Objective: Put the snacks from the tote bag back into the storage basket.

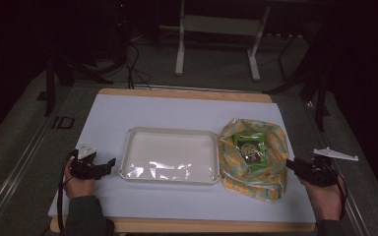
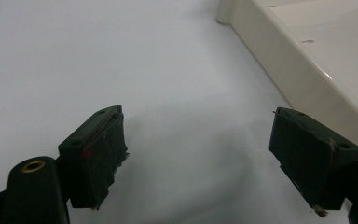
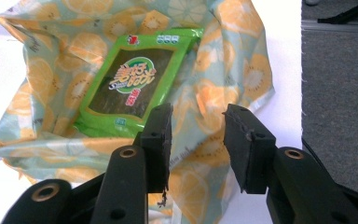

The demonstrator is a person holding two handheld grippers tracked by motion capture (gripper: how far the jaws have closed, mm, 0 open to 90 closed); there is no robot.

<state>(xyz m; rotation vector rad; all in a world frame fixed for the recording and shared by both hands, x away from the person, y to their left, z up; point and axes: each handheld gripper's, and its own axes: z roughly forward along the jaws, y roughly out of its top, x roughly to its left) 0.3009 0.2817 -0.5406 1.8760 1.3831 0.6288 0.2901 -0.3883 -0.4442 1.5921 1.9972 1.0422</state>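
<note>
A cream plastic tray (image 1: 170, 135) lies in the middle of the white board, with nothing in it. To its right a fruit-patterned bag (image 1: 273, 142) lies spread open, and a green snack packet (image 1: 250, 146) rests on it. My left gripper (image 1: 107, 166) sits left of the tray, open, its jaws wide apart over bare board (image 2: 198, 144); the tray wall (image 2: 279, 60) runs beside its right jaw. At the bag's right edge my right gripper (image 1: 291, 165) is open, its jaws partly apart above the bag cloth (image 3: 198, 126). The packet (image 3: 137, 86) lies just beyond its left jaw.
The white board (image 1: 177, 110) covers a wooden table (image 1: 187, 93). Grey carpet floor (image 3: 340, 79) drops off past the board's right edge. A white table frame (image 1: 216, 34) stands on the floor at the back. The surroundings are dark.
</note>
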